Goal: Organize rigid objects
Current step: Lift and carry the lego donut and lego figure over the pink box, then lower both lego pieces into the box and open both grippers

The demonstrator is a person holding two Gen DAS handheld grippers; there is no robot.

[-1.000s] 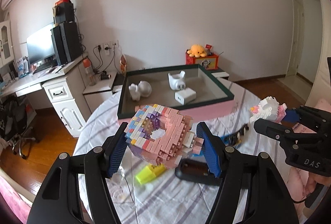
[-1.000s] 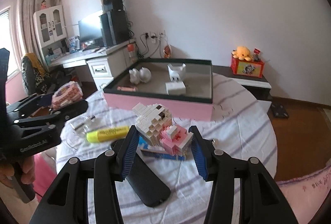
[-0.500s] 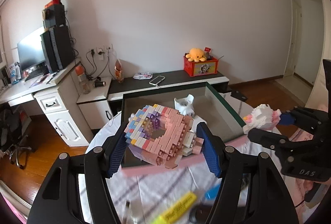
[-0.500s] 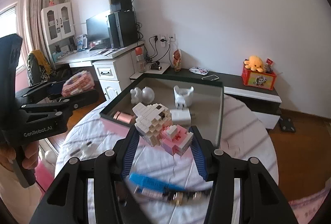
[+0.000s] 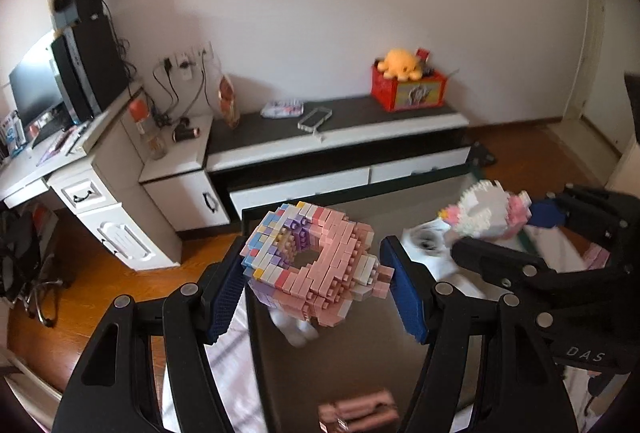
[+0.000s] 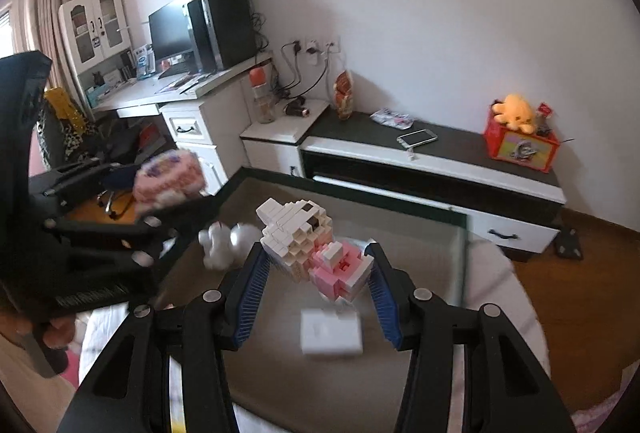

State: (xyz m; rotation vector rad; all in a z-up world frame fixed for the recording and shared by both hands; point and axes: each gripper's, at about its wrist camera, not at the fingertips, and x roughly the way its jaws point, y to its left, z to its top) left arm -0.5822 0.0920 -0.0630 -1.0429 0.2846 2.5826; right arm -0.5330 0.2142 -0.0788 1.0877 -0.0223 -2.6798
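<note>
At the left of the right wrist view the left claw (image 6: 156,209) is seen pinching a pink brick ring (image 6: 168,177), blurred there; in its own view the ring (image 5: 316,265) is pinched between the blue pads at centre frame, above the near left corner of the box (image 5: 256,257). To the right, at lower centre, the right claw (image 6: 316,273) is clamped on a white-and-pink brick animal (image 6: 312,245), held over the box floor (image 6: 420,253). Below and beside it lie a white figurine (image 6: 224,243) and a white cube (image 6: 332,331). The carrying step appears to be in hand: both models are above the box, not yet set down. Next, each claw would need to be lowered onto bare floor, apart from the figurine and cube, and spread only once the model rests. The worktop (image 6: 504,297) shows at right.
</note>
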